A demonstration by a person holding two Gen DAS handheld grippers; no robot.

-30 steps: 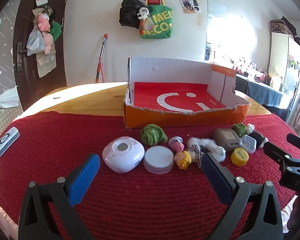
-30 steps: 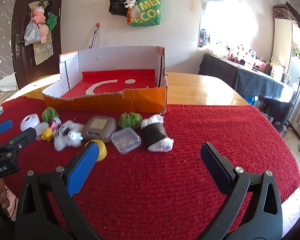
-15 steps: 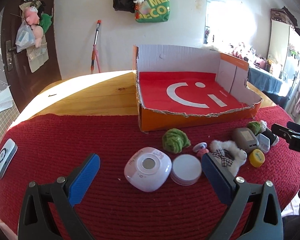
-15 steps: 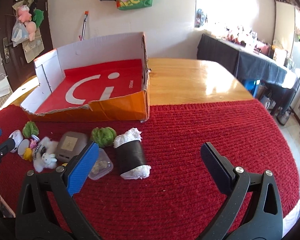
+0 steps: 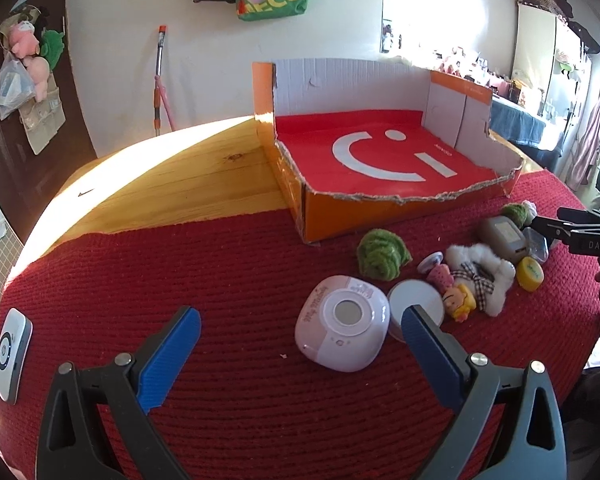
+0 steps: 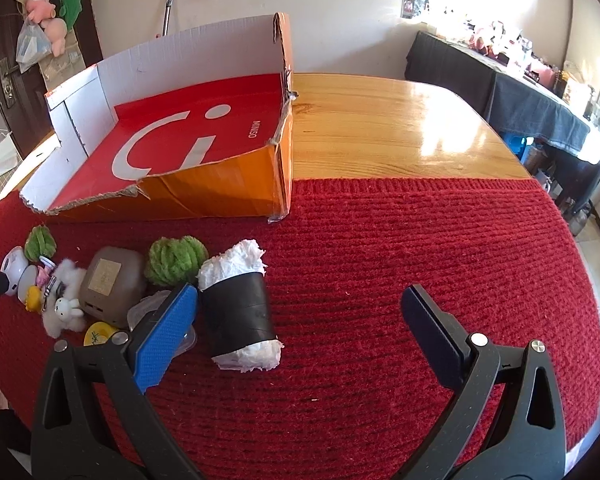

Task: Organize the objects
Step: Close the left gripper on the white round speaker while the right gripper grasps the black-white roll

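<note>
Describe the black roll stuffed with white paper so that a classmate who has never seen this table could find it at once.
Start at the orange cardboard box on the red knitted mat. Before its right corner, a row of small things ends in the black roll, beside a green yarn ball. It alone is a black cylinder, white paper bulging from both ends.

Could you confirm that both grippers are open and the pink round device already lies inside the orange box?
Not quite: the pink round device lies on the red mat, outside the orange box, as the left wrist view shows. Both the left gripper and right gripper are open.
</note>
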